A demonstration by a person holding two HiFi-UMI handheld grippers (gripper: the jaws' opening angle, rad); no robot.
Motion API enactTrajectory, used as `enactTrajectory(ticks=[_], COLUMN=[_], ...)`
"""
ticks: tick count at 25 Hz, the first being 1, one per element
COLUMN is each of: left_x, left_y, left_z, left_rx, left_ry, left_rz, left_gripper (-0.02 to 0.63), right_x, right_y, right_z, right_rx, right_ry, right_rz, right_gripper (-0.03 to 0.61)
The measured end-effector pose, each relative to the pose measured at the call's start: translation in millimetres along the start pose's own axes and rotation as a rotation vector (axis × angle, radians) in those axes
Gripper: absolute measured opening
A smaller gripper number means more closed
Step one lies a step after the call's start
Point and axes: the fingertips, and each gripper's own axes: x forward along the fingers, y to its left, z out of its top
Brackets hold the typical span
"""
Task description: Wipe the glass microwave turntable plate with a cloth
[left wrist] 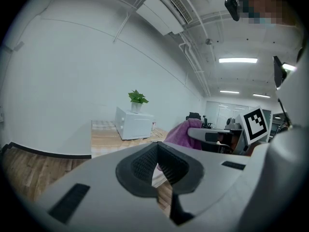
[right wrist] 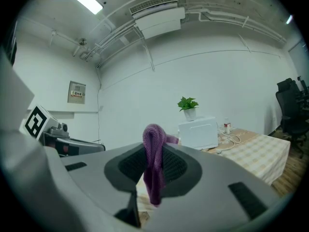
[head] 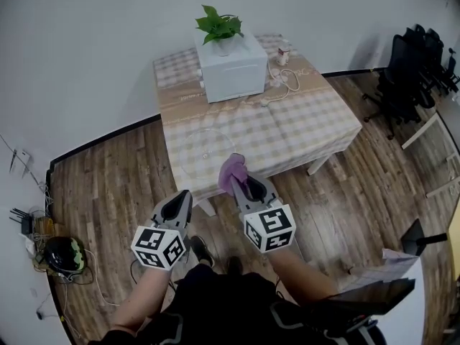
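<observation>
The glass plate lies on the near left part of the table. Bare checked tablecloth extends to its right, and behind it as far as the microwave. The microwave, with a potted plant on top, blocks the far left of the table. A white cable and a small bottle occupy the surface just right of the microwave. The wall closes the far side. The near edge is open to the wooden floor. The cloth, clamped in the right gripper, overhangs that edge just beside the plate. Office chairs stand well apart, far right.
</observation>
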Motion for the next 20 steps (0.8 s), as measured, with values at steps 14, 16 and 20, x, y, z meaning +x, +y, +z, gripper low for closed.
enactTrajectory(ticks=[14,16,20], left_x=[25,29,38], left_y=[67,79,101], left_z=[23,23,21], left_rx=[-0.004,-0.017,-0.036], left_ry=[-0.029,-0.024,-0.005], left_rz=[-0.014,-0.015,-0.025], left_gripper=[0.002,0.002,0.002], right_x=[75,86,106], right_y=[7,9,12], right_z=[4,4,7], right_rx=[-0.023,-0.021,-0.023], right_ry=[0.053,0.062,0.072], right_rz=[-0.014,-0.021,-0.034], right_gripper=[0.072,0.072,0.072])
